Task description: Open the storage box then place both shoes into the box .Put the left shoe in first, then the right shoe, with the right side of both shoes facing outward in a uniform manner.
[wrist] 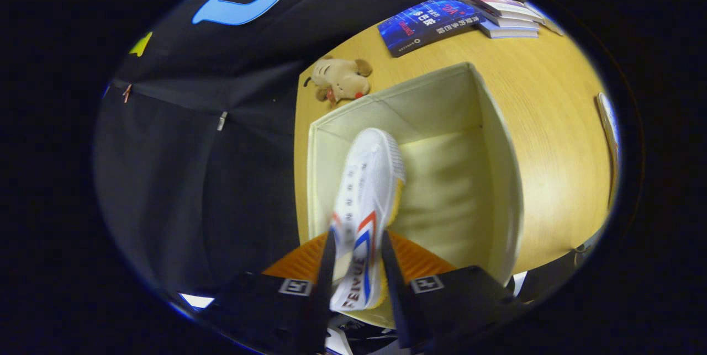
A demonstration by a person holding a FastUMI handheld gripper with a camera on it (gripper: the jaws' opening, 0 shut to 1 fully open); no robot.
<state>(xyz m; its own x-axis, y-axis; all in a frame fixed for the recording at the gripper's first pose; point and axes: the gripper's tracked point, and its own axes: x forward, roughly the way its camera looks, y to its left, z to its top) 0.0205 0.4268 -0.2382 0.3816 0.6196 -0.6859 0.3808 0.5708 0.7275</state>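
gripper (358,258) seemingly clamps shoe (367,189) over box (500,145)

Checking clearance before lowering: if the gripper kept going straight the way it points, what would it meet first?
Probably the storage box floor: the gripper, shut on the white shoe, points into its open interior, so the shoe's toe would touch first. Depth is unclear.

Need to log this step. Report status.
Gripper shut on white shoe. Shoe over open storage box, toe pointing in. Box floor bare.
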